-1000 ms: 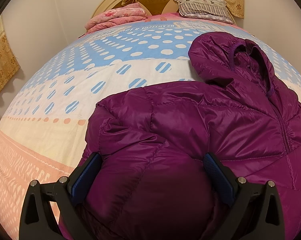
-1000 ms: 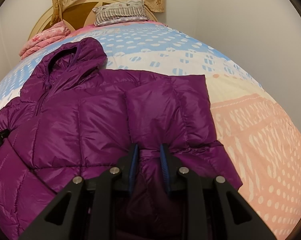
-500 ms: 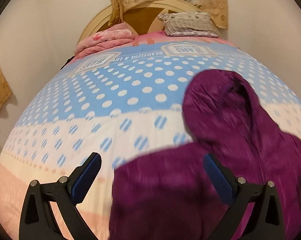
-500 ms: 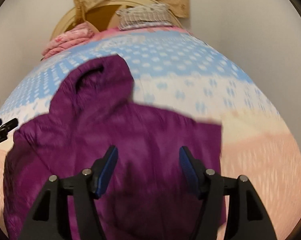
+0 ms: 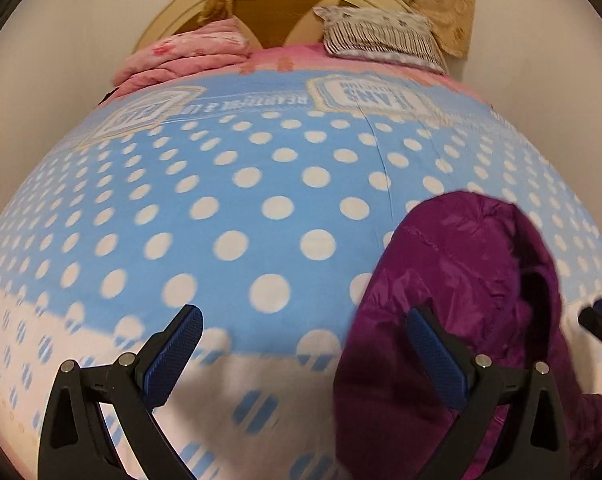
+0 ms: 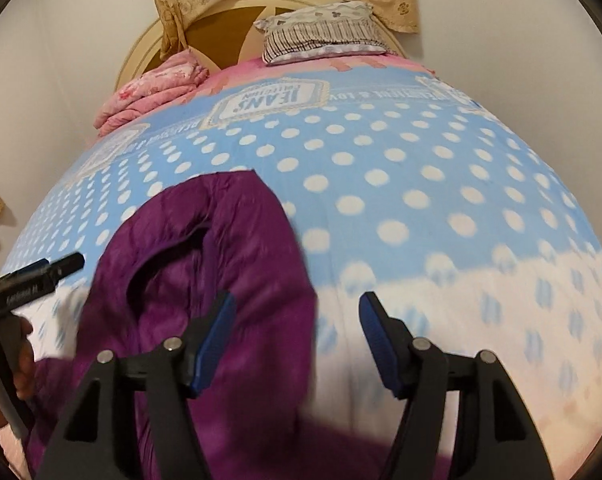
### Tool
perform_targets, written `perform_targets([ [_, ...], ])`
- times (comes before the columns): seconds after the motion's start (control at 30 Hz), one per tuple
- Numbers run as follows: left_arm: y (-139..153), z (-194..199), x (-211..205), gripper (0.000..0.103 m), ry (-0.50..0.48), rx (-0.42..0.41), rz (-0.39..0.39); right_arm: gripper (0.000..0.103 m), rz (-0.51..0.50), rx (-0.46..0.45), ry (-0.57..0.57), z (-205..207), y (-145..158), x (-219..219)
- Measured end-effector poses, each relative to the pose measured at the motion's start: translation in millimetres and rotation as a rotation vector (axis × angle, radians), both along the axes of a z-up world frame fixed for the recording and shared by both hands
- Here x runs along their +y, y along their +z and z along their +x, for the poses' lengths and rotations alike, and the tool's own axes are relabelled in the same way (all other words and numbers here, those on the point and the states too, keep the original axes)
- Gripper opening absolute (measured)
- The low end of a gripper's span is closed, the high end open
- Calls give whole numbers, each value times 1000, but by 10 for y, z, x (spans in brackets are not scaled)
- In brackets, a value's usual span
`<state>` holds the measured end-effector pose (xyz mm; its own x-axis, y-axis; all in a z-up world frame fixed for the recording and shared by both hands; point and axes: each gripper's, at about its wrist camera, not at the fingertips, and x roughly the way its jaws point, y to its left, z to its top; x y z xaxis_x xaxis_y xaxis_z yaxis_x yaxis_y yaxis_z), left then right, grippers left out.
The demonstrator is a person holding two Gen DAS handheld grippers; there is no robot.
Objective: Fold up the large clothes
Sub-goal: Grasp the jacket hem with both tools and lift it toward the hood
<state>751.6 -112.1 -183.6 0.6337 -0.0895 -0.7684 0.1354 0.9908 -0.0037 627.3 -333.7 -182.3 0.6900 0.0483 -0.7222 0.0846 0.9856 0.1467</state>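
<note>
A purple puffer jacket lies on the bed, and only its hood end shows. In the left wrist view the hood [image 5: 461,276] is at the lower right, behind my right finger. In the right wrist view the hood [image 6: 229,240] is at the lower left, with its opening facing up. My left gripper [image 5: 305,350] is open and empty above the bedspread, left of the hood. My right gripper [image 6: 297,338] is open and empty over the hood's right edge. The left gripper's tip [image 6: 41,276] shows at the left edge of the right wrist view.
The bedspread [image 5: 261,184] is blue with white dots, turning white and pink nearer me. A folded pink blanket [image 5: 189,56] and a striped pillow [image 5: 381,34] lie at the headboard [image 6: 229,16]. Walls stand close on both sides of the bed.
My right gripper let go of the jacket fold and opened. Both grippers moved up the bed from the jacket's body towards the hood. The left gripper stayed open.
</note>
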Motion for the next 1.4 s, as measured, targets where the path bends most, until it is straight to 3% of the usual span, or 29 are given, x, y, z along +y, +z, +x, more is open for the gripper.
perform_targets([
  [0.07, -166, 81, -81, 99, -16, 17, 33, 68, -14, 18, 5, 151, -100, 16],
  [0.13, -325, 130, -134, 75, -31, 41, 52, 67, -33, 69, 11, 295, -275, 46],
  [0.17, -411, 152, -154, 69, -45, 64, 48, 61, -40, 103, 16, 336, -370, 61],
  [0.2, -408, 123, -157, 64, -48, 27, 34, 58, -65, 124, 23, 360, -465, 97],
  [0.23, -399, 107, -185, 45, -70, 12, 35, 55, -93, 94, 28, 329, -457, 125],
  [0.27, -387, 84, -238, 35, -106, 5, 41, 45, -110, 85, 46, 314, -456, 162],
  [0.3, -366, 55, -306, 12, -134, -4, 65, 41, -129, 77, 62, 291, -444, 197],
  [0.33, -349, 33, -357, 3, -154, -4, 81, 23, -148, 75, 71, 279, -427, 219],
  [0.37, -299, -14, -409, 2, -168, -14, 95, 11, -173, 75, 78, 261, -406, 249],
  [0.43, -190, -102, -446, 1, -187, -48, 101, 8, -196, 62, 89, 163, -326, 298],
  [0.63, 252, -380, -343, 1, -206, -149, 105, 6, -201, -28, 94, -124, 4, 290],
  [0.87, 539, -814, -110, 1, -202, -212, 31, 6, -193, -140, 102, -597, 325, 384],
  [1.0, 750, -1294, 50, 1, -217, -296, -6, 5, -173, -218, 114, -1025, 532, 446],
  [1.07, 810, -1619, 116, 1, -208, -366, 20, 5, -131, -229, 119, -1154, 577, 451],
  [1.23, 592, -2416, 233, 1, -219, -451, 55, 5, -62, -218, 119, -1654, 423, 459],
  [1.4, 191, -2915, 390, 2, -263, -383, 107, 5, -30, -110, 133, -2068, 70, 435],
])
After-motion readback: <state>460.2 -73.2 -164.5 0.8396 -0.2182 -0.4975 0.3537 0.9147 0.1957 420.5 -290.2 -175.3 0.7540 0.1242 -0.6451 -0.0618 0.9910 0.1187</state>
